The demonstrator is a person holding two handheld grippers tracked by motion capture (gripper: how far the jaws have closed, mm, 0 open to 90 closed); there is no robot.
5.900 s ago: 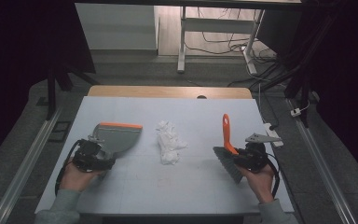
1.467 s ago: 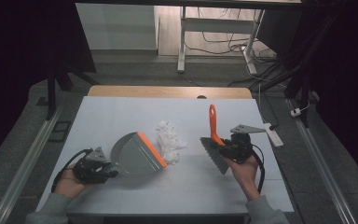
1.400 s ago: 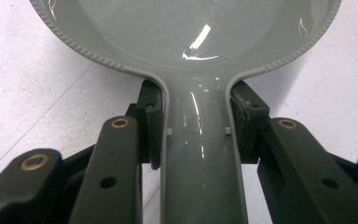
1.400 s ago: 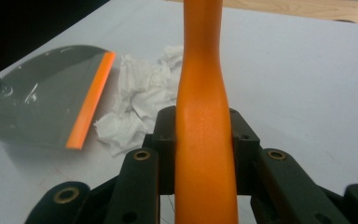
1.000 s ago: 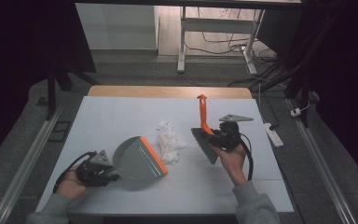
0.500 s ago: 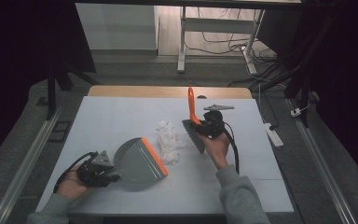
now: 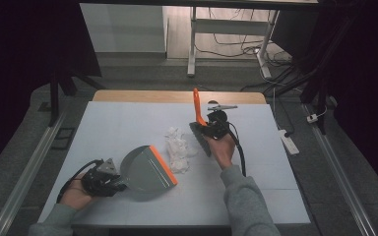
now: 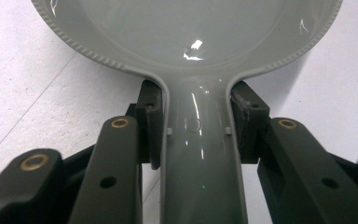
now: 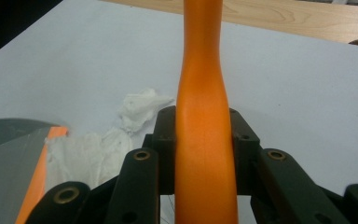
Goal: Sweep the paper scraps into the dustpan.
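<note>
Both claws are clamped, the left claw [image 7: 109,175] on the dustpan [image 7: 145,169] handle, the right claw [image 7: 210,125] on the brush [image 7: 198,118], whose sweep could scatter the tissue [image 7: 178,150] just beside it past the pan's lip.

Grey dustpan [image 7: 145,169] with orange lip, orange brush handle [image 9: 202,116], white crumpled paper [image 7: 178,149], pale blue table [image 7: 123,123].

Grey dustpan [image 7: 145,169] (orange-lipped) touches crumpled tissue [image 7: 178,149].
</note>
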